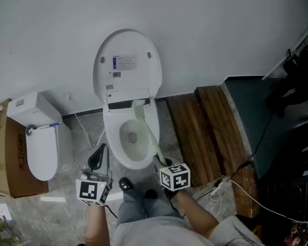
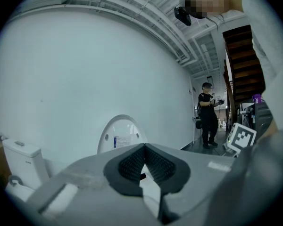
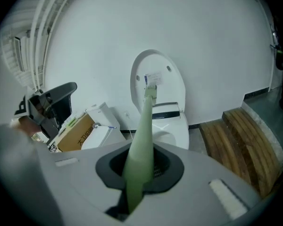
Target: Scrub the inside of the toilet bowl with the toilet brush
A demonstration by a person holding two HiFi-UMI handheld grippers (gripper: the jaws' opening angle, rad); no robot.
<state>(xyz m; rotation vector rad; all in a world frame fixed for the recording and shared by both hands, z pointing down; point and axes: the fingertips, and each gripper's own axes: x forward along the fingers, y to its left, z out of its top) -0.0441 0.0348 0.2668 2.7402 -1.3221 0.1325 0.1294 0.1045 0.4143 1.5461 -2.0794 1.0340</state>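
White wall (image 1: 205, 29), grey floor (image 1: 61, 217). The right gripper (image 1: 163, 163) clamps the toilet brush (image 1: 147, 132) at its near handle end. It looks light, stiff and slick, bristles at the toilet bowl (image 1: 112, 133) far rim. The left gripper (image 1: 97, 158) is closed and empty.

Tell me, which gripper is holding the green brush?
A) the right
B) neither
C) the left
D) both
A: the right gripper is shut on the brush handle, while the left gripper is shut with nothing in it.

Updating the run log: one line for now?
right gripper: shut on brush | left gripper: shut, empty | brush head: over bowl rear | lid: up
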